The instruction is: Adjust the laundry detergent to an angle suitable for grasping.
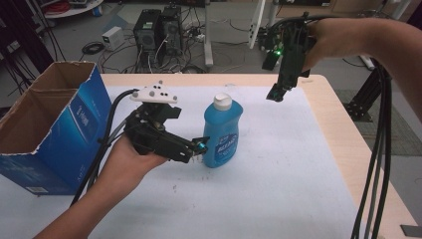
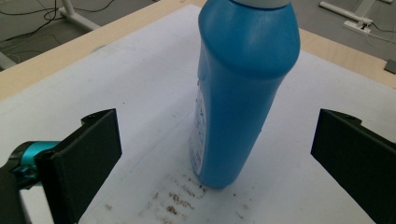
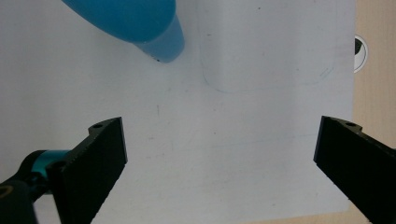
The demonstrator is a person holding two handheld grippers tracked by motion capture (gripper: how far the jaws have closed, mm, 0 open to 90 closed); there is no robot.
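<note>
Left hand-held gripper (image 2: 215, 154) gapes beside the upright blue bottle (image 2: 243, 88); right hand-held gripper (image 3: 219, 163) hovers agape.

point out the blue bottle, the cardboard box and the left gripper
Blue plastic bottle with white cap (image 1: 222, 132), high view, on its labelled body.
Open blue cardboard box (image 1: 82, 122), high view, on its blue side wall.
Left gripper (image 1: 201, 145), high view, at its jaw tips beside the bottle.
</note>
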